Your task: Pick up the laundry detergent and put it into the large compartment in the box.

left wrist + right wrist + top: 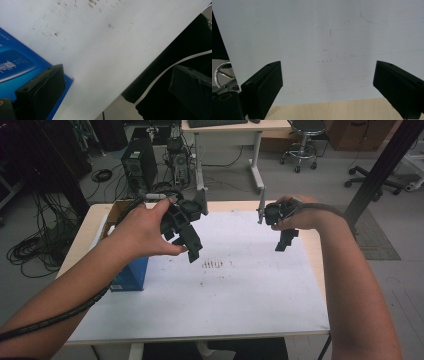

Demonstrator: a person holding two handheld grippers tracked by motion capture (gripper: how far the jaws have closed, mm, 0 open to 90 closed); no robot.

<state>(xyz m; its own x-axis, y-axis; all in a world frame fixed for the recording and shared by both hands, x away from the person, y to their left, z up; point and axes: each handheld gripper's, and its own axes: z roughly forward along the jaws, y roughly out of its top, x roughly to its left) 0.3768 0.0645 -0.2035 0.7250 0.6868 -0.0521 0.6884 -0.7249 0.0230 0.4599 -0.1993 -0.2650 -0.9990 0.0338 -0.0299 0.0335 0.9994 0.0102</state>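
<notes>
My left gripper [192, 249] is held in a hand above the left half of a white sheet [235, 285] that covers the table. Its jaws stand wide apart with nothing between them in the left gripper view [117, 96], over the sheet's edge. My right gripper [284, 243] hangs above the sheet's far right part, jaws pointing down. The right gripper view [328, 87] has its jaws wide open over bare sheet [324, 45], holding nothing.
A blue box [131, 272] [17, 65] stands at the table's left edge, with a cardboard box [116, 212] behind it. Small dark marks [212, 265] dot the sheet's middle. Wooden table edge [332, 110] borders the sheet. Computers, cables and chairs sit on the floor beyond.
</notes>
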